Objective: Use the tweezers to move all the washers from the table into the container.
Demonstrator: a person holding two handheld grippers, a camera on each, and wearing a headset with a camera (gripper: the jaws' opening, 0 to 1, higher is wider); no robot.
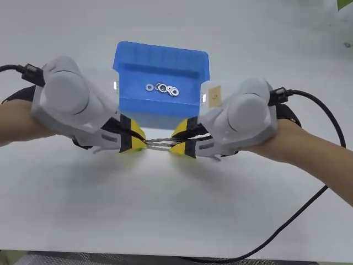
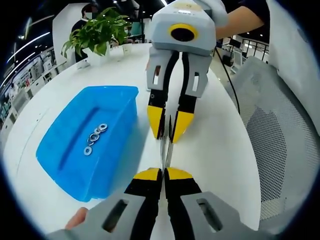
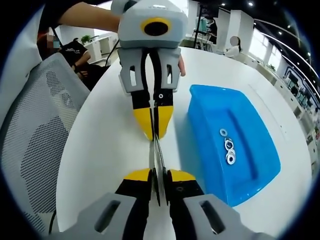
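Left gripper [image 1: 140, 142] is clamped tight on one end of the tweezers [image 1: 160, 143], and the right gripper [image 1: 178, 142], nose to nose with it, pinches the other end (its jaws sit a touch wider). Both are over the white table [image 1: 165, 210], just in front of the blue container [image 1: 160, 109]. A cluster of washers [image 1: 161, 88] lies inside the container.

Open-plan office: white worktable [image 1: 165, 210], mesh desk chair [image 3: 35, 125], potted plant [image 2: 97, 32], people [image 3: 232, 42] at distant desks.

A potted plant [image 2: 97, 31] was seen at the edge of the white table [image 1: 165, 210]; a mesh chair [image 3: 35, 130] was placed beside that table.
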